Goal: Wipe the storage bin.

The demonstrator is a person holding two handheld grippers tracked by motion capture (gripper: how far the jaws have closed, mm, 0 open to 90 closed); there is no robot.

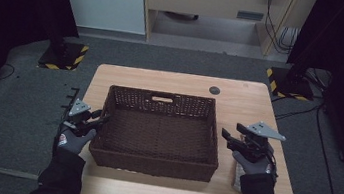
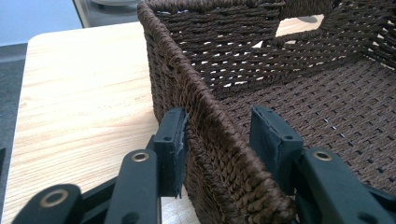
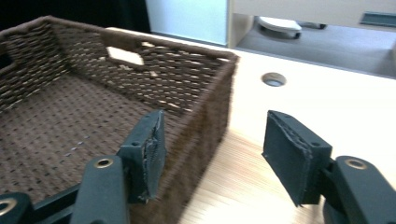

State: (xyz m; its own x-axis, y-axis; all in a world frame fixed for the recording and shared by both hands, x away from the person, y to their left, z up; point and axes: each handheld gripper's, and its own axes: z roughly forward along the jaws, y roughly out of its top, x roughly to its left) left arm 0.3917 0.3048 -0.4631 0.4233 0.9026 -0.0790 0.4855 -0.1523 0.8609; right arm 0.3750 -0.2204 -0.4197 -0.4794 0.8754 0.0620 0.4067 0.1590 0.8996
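Note:
A dark brown wicker basket [image 1: 151,165] with a handle slot in its far wall sits in the middle of the wooden table [image 1: 172,83]; its woven floor is bare. My left gripper [image 1: 101,118] is open and straddles the basket's left wall [image 2: 205,116]. Its outer pad [image 2: 172,140] lies against the weave and its inner pad [image 2: 271,140] stands apart inside. My right gripper [image 1: 225,137] is open at the basket's right wall [image 3: 210,116]. One jaw is over the rim, the other over the table top.
A round cable hole [image 1: 214,90] lies in the table behind the basket. Bare wood runs along both sides and the front. Two black stands on yellow-striped bases [image 1: 63,56] flank the far floor, and cables trail at the right.

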